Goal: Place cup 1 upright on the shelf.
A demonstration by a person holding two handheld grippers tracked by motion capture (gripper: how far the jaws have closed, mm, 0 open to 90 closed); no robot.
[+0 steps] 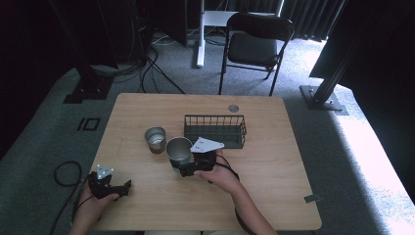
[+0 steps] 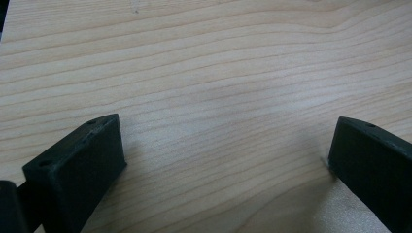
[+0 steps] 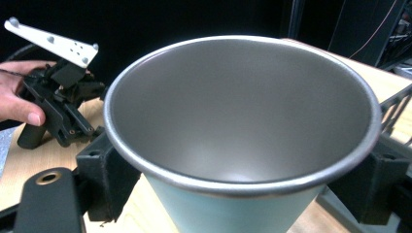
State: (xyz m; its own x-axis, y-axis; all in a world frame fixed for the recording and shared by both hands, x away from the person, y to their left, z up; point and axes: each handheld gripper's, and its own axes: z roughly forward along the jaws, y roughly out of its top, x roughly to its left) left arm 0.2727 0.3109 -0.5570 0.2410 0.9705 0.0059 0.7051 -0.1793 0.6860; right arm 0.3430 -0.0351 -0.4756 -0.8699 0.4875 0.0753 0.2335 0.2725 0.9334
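Observation:
A metal cup with a pale blue outside (image 1: pixel 179 149) stands near the middle of the wooden table (image 1: pixel 274 161). My right gripper (image 1: pixel 177 165) is shut on it, one jaw on each side just below the rim. In the right gripper view the cup (image 3: pixel 238 126) opens toward the camera, empty, held by the right gripper (image 3: pixel 240 194). I cannot tell whether its base touches the wood. My left gripper (image 1: pixel 123 187) lies low at the table's front left, open. Its jaws (image 2: pixel 226 155) stand wide apart over bare wood. The left gripper (image 3: pixel 58 107) also shows, held by a hand.
A smaller steel cup (image 1: pixel 155 139) stands just left of the held cup. A black wire basket (image 1: pixel 215 129) sits right behind the right gripper. A cable hole (image 1: pixel 233 107) is near the far edge. A black chair (image 1: pixel 254 46) stands beyond the table.

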